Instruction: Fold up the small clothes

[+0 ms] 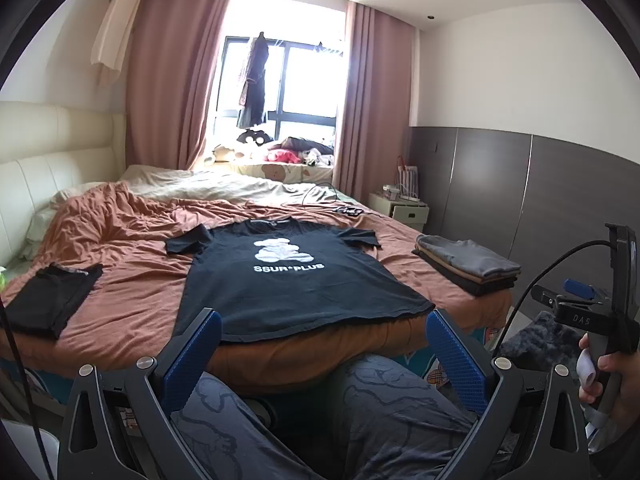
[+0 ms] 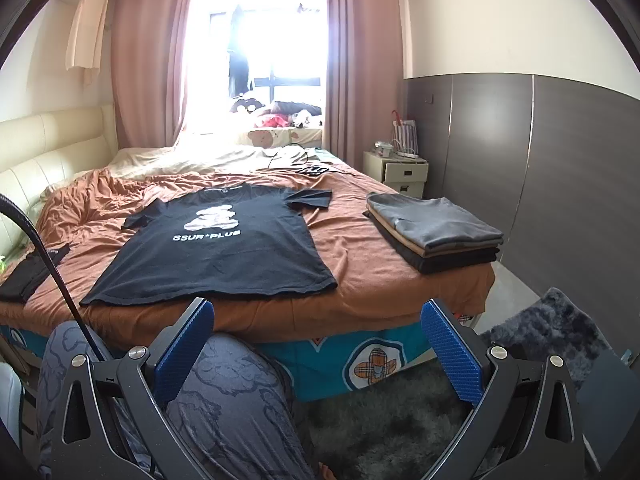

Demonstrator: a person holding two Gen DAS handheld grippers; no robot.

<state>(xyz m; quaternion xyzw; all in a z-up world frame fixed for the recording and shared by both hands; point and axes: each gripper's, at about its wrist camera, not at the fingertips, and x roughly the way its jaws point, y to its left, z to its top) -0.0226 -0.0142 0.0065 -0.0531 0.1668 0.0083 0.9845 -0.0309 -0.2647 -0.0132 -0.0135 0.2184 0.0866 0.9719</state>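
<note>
A black T-shirt (image 1: pixel 304 276) (image 2: pixel 224 252) with a white bear print and "SSUR*PLUS" lies spread flat, face up, on the orange bed cover, hem toward me. My left gripper (image 1: pixel 322 322) is open and empty, hovering just short of the hem at the bed's near edge. My right gripper (image 2: pixel 318 314) is also open and empty, held back from the bed edge, to the right of the shirt's hem. In the left wrist view, a hand holds the right gripper's body (image 1: pixel 618 300) at the far right.
A stack of folded clothes (image 1: pixel 468 264) (image 2: pixel 436 228) sits on the bed's right corner. A dark garment (image 1: pixel 48 300) (image 2: pixel 28 272) lies at the left. The person's patterned trouser legs (image 1: pixel 360 420) (image 2: pixel 224 400) are under both grippers. A grey rug (image 2: pixel 380 420) covers the floor; a nightstand (image 2: pixel 404 172) stands by the wall.
</note>
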